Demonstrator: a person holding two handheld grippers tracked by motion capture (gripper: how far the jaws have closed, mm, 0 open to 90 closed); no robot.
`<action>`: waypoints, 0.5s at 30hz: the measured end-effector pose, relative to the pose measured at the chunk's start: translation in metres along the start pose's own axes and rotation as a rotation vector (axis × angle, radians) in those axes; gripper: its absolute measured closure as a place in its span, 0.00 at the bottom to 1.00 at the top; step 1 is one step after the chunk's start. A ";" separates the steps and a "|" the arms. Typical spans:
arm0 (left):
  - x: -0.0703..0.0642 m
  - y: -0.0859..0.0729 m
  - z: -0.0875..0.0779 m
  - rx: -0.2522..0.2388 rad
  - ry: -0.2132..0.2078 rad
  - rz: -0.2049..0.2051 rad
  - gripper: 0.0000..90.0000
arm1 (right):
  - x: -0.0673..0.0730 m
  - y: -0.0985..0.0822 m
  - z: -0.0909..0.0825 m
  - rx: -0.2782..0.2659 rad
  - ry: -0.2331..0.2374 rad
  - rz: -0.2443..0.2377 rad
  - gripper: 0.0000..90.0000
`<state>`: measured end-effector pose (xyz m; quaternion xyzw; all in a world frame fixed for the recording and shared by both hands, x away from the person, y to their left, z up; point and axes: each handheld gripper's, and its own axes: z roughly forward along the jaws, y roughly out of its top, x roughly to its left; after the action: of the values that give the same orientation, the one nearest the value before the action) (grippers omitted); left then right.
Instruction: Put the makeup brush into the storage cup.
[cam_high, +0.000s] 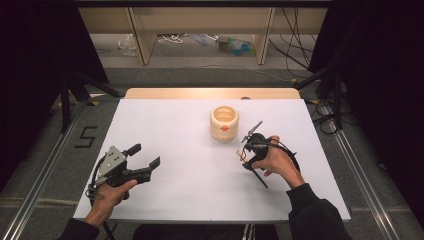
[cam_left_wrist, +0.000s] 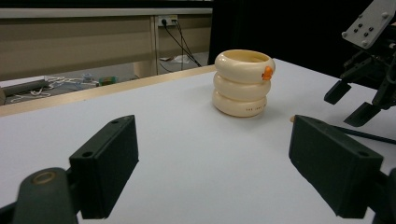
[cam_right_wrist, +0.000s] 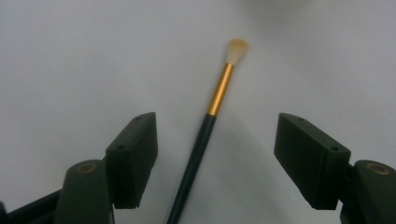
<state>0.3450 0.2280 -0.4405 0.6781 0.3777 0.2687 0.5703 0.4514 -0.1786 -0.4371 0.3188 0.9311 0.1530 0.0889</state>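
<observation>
A paintbrush (cam_right_wrist: 205, 128) with a dark handle, gold ferrule and pale bristles lies flat on the white table (cam_high: 190, 125). My right gripper (cam_right_wrist: 217, 123) hangs just over it, open, one jaw on each side of the handle and neither pad touching it. In the high view that right gripper (cam_high: 248, 159) sits right of centre, with the brush handle (cam_high: 259, 177) sticking out toward the person. A cream ribbed cup (cam_high: 224, 122) with an orange mark stands upright behind it. My left gripper (cam_high: 145, 156) rests at the near left, open and holding nothing, aimed at the cup (cam_left_wrist: 243, 82).
The table's wooden far edge (cam_high: 210, 93) runs behind the white sheet. Beyond it are wooden shelf legs (cam_high: 142, 40) and loose cables on the floor. Metal rails (cam_high: 360, 175) flank the table. The right gripper (cam_left_wrist: 359, 98) shows at the right of the left gripper view.
</observation>
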 end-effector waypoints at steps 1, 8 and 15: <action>0.000 0.000 0.000 0.000 0.000 0.001 0.17 | -0.001 0.000 0.001 0.016 0.005 0.007 0.35; -0.001 0.000 0.000 -0.001 -0.004 -0.001 0.17 | -0.003 0.001 0.006 0.051 0.020 0.027 0.40; -0.001 0.000 0.000 -0.001 -0.004 0.000 0.17 | -0.005 0.003 0.010 0.083 0.026 0.036 0.44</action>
<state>0.3449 0.2274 -0.4404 0.6783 0.3766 0.2675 0.5715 0.4594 -0.1770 -0.4446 0.3371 0.9318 0.1199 0.0608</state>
